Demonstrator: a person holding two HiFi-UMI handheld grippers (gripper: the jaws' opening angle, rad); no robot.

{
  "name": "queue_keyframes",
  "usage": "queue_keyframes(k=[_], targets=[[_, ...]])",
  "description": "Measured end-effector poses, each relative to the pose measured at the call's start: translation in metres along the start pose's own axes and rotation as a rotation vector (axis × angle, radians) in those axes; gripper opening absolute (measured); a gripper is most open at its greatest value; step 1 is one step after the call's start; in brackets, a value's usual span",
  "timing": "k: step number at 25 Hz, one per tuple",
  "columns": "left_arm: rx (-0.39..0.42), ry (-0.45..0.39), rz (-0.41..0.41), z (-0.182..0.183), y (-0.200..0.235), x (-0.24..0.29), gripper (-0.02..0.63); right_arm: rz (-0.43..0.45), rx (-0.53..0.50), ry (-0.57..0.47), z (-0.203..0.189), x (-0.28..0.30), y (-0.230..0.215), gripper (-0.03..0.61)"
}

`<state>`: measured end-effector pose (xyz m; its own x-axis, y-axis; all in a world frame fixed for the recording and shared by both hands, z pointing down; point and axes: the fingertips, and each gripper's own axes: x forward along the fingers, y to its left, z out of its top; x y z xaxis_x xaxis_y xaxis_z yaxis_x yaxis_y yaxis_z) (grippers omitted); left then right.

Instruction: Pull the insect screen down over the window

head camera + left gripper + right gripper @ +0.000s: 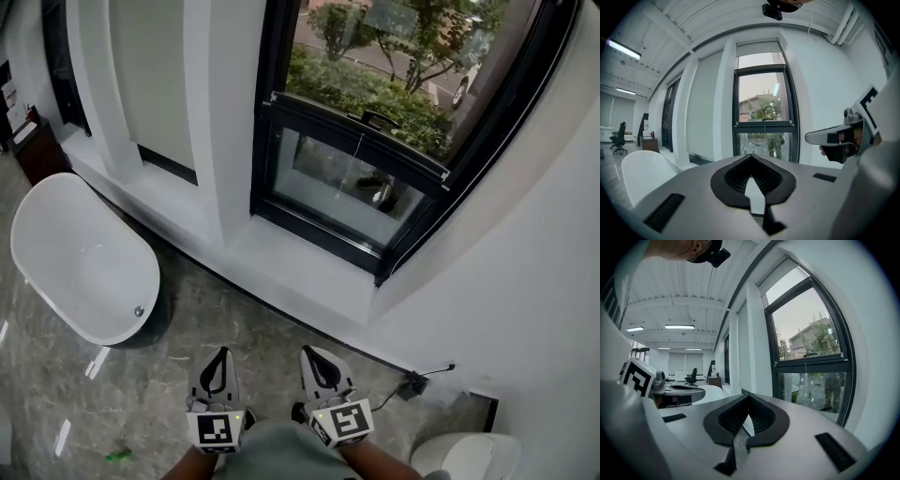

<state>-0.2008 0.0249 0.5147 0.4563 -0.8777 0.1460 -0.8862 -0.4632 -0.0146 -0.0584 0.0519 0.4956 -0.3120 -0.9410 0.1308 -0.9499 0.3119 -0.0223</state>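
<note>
The tall black-framed window [375,141] stands ahead, set in a white wall. A black crossbar [356,131] runs across it at mid height, and a thin cord [359,157] hangs from the bar over the lower pane. Both grippers are low in the head view, well short of the window. My left gripper [221,352] is shut with nothing in it, and so is my right gripper [307,351] beside it. The left gripper view faces the window [764,112] straight on, with the right gripper [839,137] at its right. The right gripper view has the crossbar [811,361] to its right.
A white bathtub [80,258] stands on the grey floor at the left. A white sill [291,272] runs under the window. A wall socket with a cable [417,380] and a white toilet [469,457] are at the lower right. A small green object [118,456] lies on the floor.
</note>
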Motion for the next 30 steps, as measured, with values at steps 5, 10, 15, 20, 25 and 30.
queue_keyframes(k=[5,10,15,20,25,30], targets=[[-0.018,0.024,0.002,-0.010,-0.032,-0.005,0.012,0.004,0.007,0.005,-0.007,-0.024,-0.010,0.005],[-0.024,0.057,0.018,-0.022,-0.052,0.004,0.012,-0.006,0.000,0.007,-0.016,-0.032,-0.032,0.003],[-0.025,0.052,0.039,-0.015,-0.057,0.005,0.012,-0.015,0.004,-0.001,-0.012,-0.036,-0.045,0.003],[-0.031,0.047,0.047,-0.012,-0.052,0.006,0.012,-0.022,-0.001,-0.031,-0.004,-0.033,-0.047,0.003],[-0.022,0.010,0.052,-0.002,-0.049,0.005,0.012,-0.031,0.003,-0.026,-0.004,-0.035,-0.045,0.003],[-0.027,0.013,0.039,-0.006,-0.047,0.005,0.012,-0.042,0.009,-0.024,-0.008,-0.034,-0.042,0.003]])
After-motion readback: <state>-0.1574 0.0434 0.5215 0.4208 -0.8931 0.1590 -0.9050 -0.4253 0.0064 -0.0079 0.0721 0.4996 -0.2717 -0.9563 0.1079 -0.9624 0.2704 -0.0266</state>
